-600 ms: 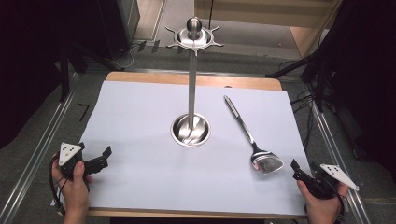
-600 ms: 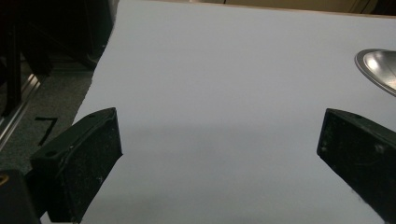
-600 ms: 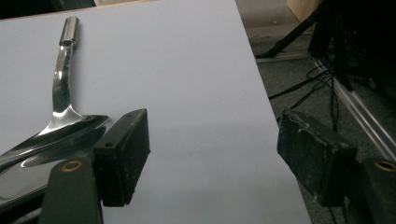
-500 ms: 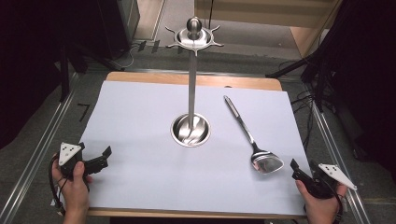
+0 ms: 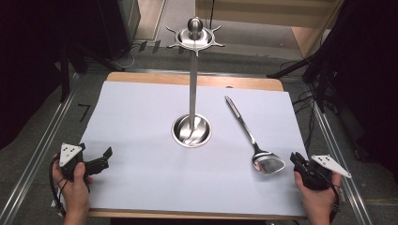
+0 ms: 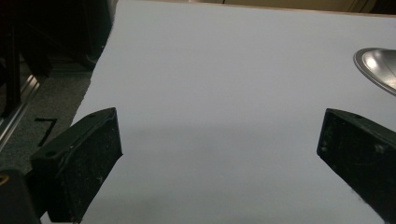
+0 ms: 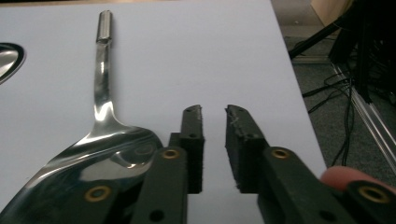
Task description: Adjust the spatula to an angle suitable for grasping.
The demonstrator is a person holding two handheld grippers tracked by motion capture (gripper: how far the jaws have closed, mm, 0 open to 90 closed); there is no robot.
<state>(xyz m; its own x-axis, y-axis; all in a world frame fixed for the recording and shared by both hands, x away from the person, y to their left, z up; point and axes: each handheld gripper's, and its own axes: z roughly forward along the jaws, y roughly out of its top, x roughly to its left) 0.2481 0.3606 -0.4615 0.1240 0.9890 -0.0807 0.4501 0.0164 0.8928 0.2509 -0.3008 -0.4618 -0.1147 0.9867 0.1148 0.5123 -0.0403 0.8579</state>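
Note:
A steel utensil stand (image 5: 193, 79) rises from a round dish base (image 5: 191, 130) at the middle of the white sheet, with a ring of hooks at its top. To its right lies a steel spatula (image 5: 253, 140), handle pointing away, blade near the front. My right gripper (image 5: 296, 159) rests just right of the blade. In the right gripper view its jaws (image 7: 214, 112) stand almost together with nothing between them, and the spatula (image 7: 100, 140) lies to their left. My left gripper (image 5: 101, 159) sits at the front left with its jaws (image 6: 219, 144) wide apart over bare sheet.
The white sheet (image 5: 141, 117) covers a wooden table (image 5: 187, 78). Metal rails run along both sides, and cables lie on the floor at the right. The stand's base (image 6: 378, 70) shows at the right edge of the left gripper view.

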